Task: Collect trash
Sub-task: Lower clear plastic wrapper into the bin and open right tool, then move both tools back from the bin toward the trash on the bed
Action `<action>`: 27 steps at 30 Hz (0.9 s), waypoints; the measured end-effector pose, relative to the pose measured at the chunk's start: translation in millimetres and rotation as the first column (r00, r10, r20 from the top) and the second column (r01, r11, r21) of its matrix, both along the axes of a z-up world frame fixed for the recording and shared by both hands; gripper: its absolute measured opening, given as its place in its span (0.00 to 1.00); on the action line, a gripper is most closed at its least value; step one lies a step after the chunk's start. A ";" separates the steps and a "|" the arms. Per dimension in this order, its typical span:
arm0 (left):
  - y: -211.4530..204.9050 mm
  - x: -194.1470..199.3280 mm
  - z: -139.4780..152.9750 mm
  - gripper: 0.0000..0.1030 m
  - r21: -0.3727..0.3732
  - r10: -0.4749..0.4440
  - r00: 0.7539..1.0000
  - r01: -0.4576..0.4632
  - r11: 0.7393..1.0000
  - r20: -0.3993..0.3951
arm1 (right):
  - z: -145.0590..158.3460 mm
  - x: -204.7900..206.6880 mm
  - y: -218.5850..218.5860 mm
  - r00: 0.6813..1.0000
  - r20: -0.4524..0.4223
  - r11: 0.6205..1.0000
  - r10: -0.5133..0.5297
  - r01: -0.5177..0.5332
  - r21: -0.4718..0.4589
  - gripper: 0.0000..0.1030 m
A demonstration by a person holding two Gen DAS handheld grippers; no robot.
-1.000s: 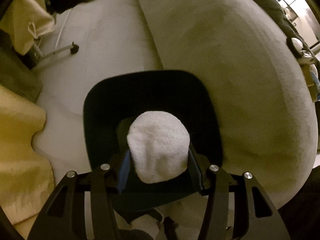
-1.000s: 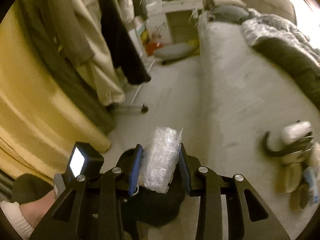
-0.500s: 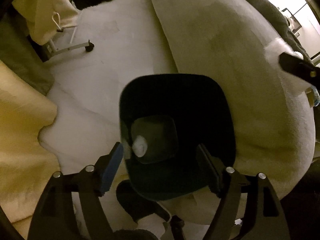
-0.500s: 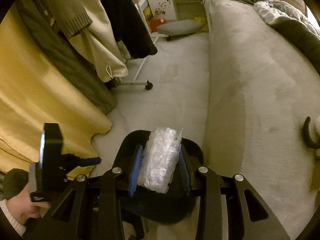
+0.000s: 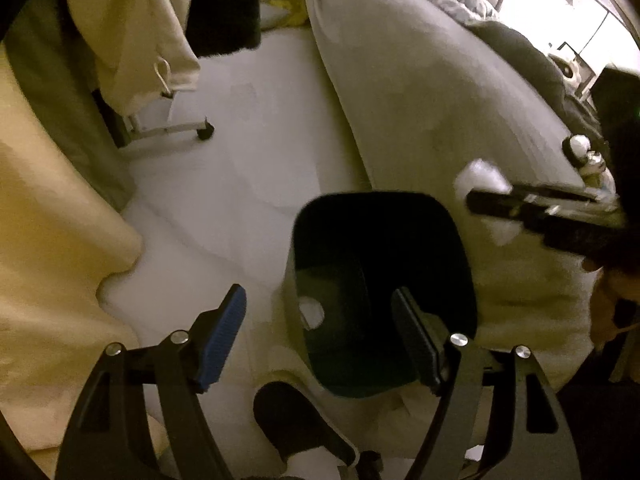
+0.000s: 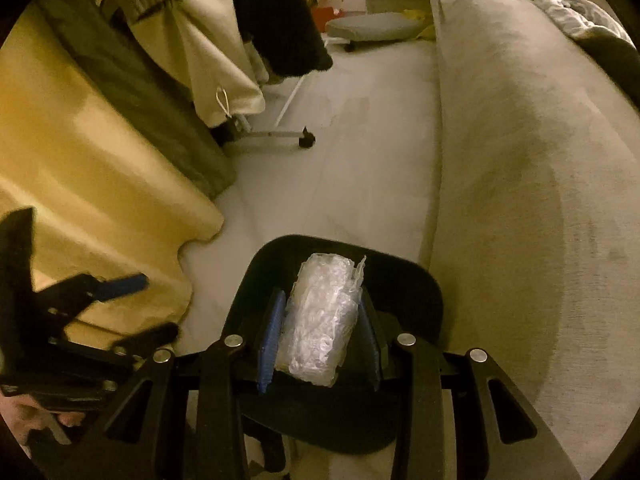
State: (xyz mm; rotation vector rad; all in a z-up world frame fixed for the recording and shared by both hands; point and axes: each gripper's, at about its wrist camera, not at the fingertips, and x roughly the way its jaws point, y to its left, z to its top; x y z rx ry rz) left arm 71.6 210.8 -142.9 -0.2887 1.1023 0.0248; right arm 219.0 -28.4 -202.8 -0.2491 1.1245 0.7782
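Crumpled clear plastic wrap [image 6: 320,328] clamped between right gripper [image 6: 318,334] fingers, held directly over black bin [image 6: 416,292]. Left gripper [image 5: 320,332] fingers closing slightly, nothing between them, positioned above bin's near rim. White wad [image 5: 312,312] seen inside bin. Bin flanked by bed [image 6: 520,160], pale floor [image 6: 352,140] beyond.

A pale floor [image 6: 360,152] is seen, with a big bed [image 6: 520,160] at 3 o'clock and hung clothes [image 6: 208,40] at 11 o'clock.

white wad [image 5: 312,312] dropped into bin [image 5: 456,240], left gripper [image 5: 320,316] emptied
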 end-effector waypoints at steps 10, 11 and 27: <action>8.4 -13.2 33.8 0.64 0.031 0.006 0.991 -0.011 0.999 0.135 | -29.3 1.2 19.4 0.999 -0.028 0.997 0.016 -0.018 -0.073 0.37; 7.1 -13.2 36.7 0.63 0.033 0.002 0.989 -0.007 0.999 0.146 | -33.7 0.8 21.0 0.999 -0.029 0.996 0.022 -0.024 -0.081 0.37; 1.3 -24.6 105.1 0.56 0.062 0.016 0.921 -0.043 0.997 0.389 | -78.8 -8.9 27.5 0.998 -0.044 0.977 0.053 -0.061 -0.204 0.44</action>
